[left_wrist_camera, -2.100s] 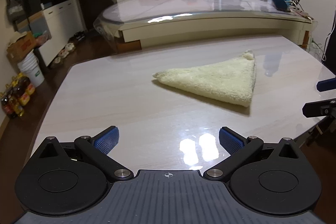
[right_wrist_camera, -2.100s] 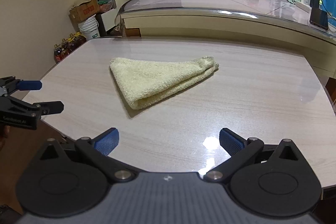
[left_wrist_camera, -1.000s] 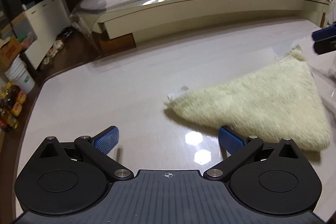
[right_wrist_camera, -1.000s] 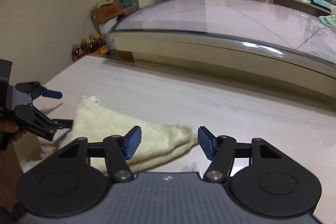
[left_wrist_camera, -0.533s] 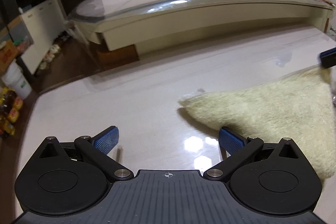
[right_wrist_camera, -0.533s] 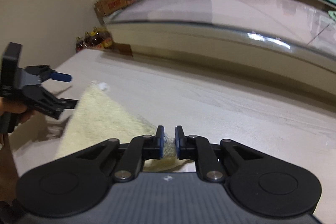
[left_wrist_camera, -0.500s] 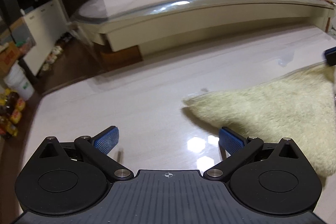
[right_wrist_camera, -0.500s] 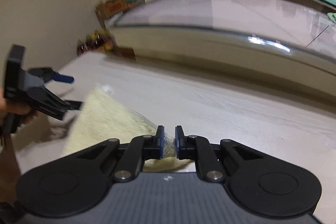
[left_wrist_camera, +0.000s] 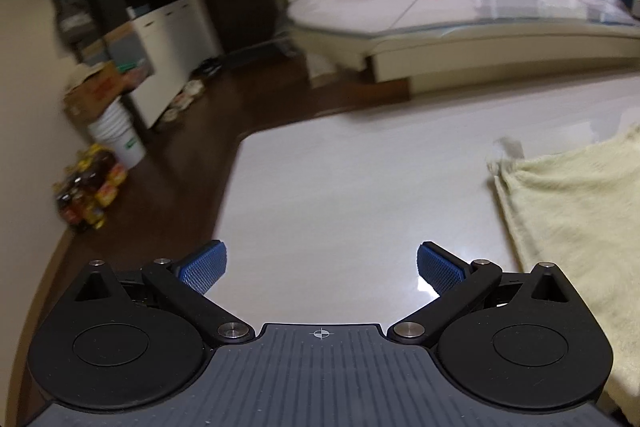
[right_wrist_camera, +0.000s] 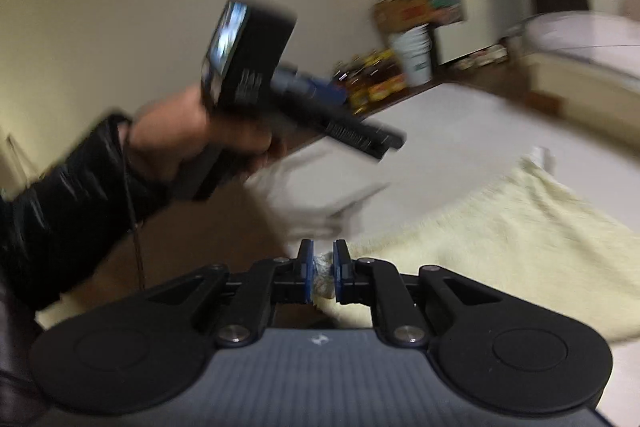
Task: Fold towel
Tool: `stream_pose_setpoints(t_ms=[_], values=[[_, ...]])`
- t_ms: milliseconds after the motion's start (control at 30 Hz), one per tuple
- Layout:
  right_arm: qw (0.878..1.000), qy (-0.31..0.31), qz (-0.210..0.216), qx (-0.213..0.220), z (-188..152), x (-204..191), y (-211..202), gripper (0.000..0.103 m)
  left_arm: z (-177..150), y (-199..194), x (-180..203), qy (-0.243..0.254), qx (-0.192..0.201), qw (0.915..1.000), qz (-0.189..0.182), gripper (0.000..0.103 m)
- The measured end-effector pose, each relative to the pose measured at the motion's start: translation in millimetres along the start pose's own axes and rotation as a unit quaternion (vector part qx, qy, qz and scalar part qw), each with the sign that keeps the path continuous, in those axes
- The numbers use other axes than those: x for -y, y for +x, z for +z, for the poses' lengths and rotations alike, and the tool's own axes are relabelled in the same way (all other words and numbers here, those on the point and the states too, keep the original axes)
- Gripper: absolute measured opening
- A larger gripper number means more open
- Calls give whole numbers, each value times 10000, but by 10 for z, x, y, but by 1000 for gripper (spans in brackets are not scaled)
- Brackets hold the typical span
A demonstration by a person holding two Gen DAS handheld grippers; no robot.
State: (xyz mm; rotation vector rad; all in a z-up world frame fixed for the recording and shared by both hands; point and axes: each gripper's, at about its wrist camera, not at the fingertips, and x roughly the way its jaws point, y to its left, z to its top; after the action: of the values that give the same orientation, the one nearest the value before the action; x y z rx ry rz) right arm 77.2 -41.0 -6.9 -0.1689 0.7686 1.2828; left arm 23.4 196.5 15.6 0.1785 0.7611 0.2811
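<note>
A pale yellow towel [right_wrist_camera: 520, 239] lies spread on the light table, with a small white tag at its far corner. My right gripper [right_wrist_camera: 323, 273] is shut on a corner of the towel at the near edge. In the left wrist view the towel [left_wrist_camera: 572, 211] fills the right side, and my left gripper [left_wrist_camera: 320, 267] stands open over bare table to its left, touching nothing. The right wrist view also shows the left gripper [right_wrist_camera: 360, 135] held up in a hand with a black sleeve, blurred by motion.
The table [left_wrist_camera: 340, 187] ends at a corner on the left, with dark floor beyond. Bottles [left_wrist_camera: 88, 195], a white bucket [left_wrist_camera: 120, 135] and cardboard boxes stand by the wall. A second glass-topped table [left_wrist_camera: 460, 3] lies behind.
My right gripper has swung left and pulled its towel corner along, so the towel now lies spread wider. My left gripper has drawn back left, off the towel, still open.
</note>
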Motion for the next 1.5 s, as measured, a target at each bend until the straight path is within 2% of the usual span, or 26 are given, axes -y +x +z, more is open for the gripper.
stream_pose_setpoints(t_ms=[33,67,100,367,467,533,667,800,867,1100,1300,1333,1400,1500], values=[[9999,-32,34,-94,-6,-20,97,20,-60,-25,-56,-71,-62,10000,17,103],[9998,-64,64,-186,-10,-37,191,36,-91,-40,-88,-106,-87,9999,-3,103],[9998,-72,-66,-171,43,55,174,41,-115,-54,-114,-133,-104,9999,-29,103],[9937,-136,-1109,-52,467,789,39,42,-234,-39,-55,-168,-24,9994,-291,103],[9886,-164,-1493,-11,626,1065,-9,35,-256,-14,3,-202,25,9986,-491,103],[9880,-519,-1436,-233,765,1279,157,33,-260,-14,44,-186,52,9980,-599,103],[9858,-1057,-1189,-532,915,1442,449,33,-269,-33,73,-164,134,9971,-737,103],[9765,-1637,-1026,-956,968,1516,795,32,-262,-53,78,-174,195,9959,-868,103],[9753,-1696,-938,-1060,961,1544,819,29,-251,-57,91,-159,214,9955,-908,103],[9694,-1899,-631,-1419,934,1641,903,29,-224,-54,146,-134,251,9941,-1050,103],[9651,-2068,-436,-1549,908,1658,915,28,-225,-33,176,-166,217,9941,-1054,103],[9641,-2120,-429,-1540,902,1638,904,25,-229,-20,177,-181,192,9943,-1037,103],[9618,-2238,-481,-1499,888,1585,862,10,-237,-6,177,-200,155,9945,-1013,103],[9597,-2377,-552,-1395,857,1508,769,8,-263,-14,182,-196,108,9948,-996,103]])
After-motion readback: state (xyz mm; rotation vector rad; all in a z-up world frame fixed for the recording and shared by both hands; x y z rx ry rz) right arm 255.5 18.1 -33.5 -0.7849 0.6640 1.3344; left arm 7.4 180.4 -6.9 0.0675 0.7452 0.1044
